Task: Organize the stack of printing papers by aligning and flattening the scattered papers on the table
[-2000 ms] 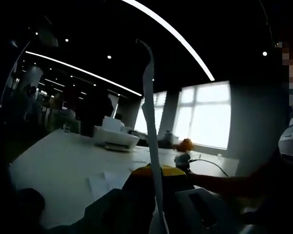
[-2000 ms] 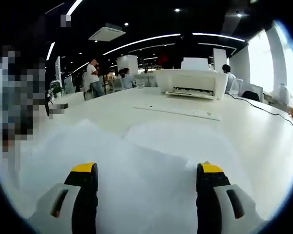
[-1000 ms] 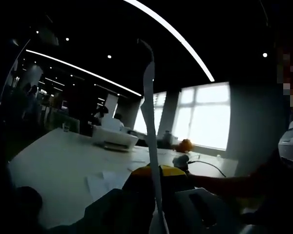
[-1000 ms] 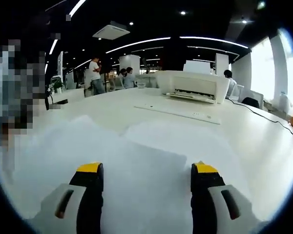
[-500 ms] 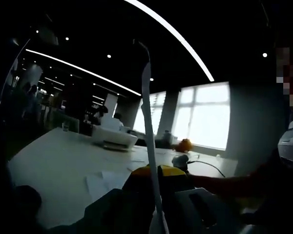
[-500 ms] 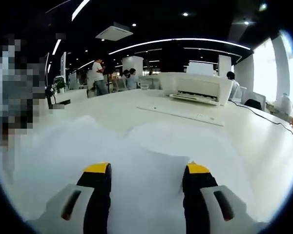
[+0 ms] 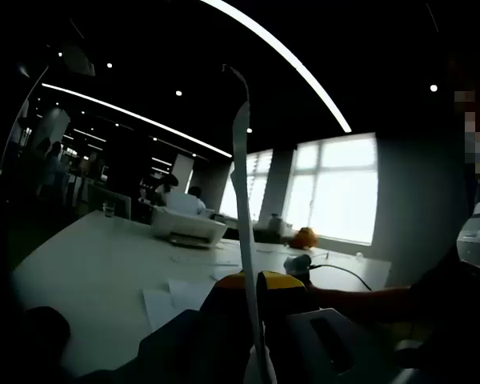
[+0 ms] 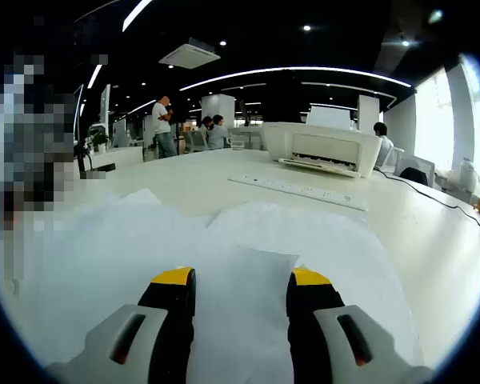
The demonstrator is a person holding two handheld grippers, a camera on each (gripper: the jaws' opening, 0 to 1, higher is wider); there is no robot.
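Left gripper (image 7: 252, 280), low centre of the left gripper view, clamped tight on one sheet of paper (image 7: 242, 184) seen edge-on, rising thin and upright to upper centre. Two more loose sheets (image 7: 180, 296) flat on the white table (image 7: 88, 272), left of the jaws.

Right gripper (image 8: 234, 282), bottom centre of the right gripper view, pointed level across the table (image 8: 416, 232), jaws a narrow gap apart with nothing pinched. Scattered papers (image 8: 304, 232) spread beneath and ahead. White printer (image 8: 330, 150) at upper right; power strip (image 8: 298, 190) before it. No legible writing anywhere.
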